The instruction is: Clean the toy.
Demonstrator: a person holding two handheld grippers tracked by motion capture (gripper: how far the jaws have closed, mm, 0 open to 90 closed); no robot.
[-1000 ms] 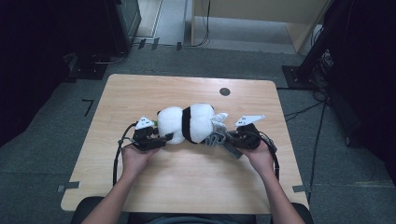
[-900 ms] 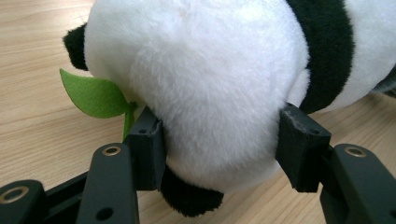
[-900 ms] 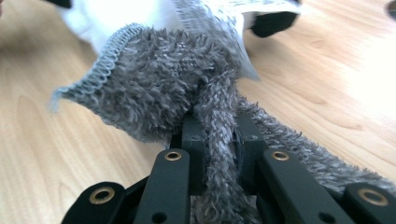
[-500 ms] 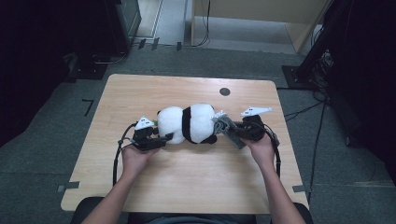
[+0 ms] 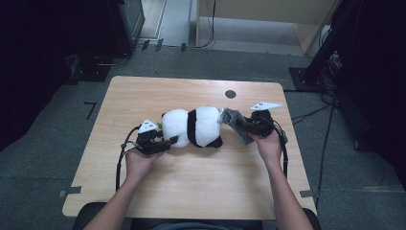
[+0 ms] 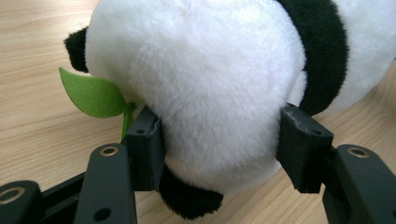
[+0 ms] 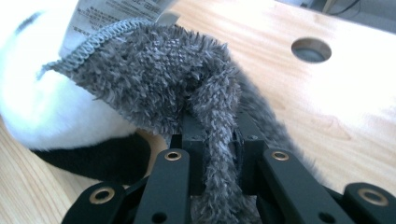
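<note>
The right gripper is clamped on the grey cloth and has drawn it a little away from the plush panda. The left gripper squeezes the panda's head, just ahead of its jaws, holding it on the table. I judge the cloth is coming off.

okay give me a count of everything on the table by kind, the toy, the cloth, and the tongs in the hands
Plush panda: 1
Grey fuzzy cloth: 1
Tongs: 2, left tongs around the panda's white end, right tongs pinching the cloth
Total: 4
</note>
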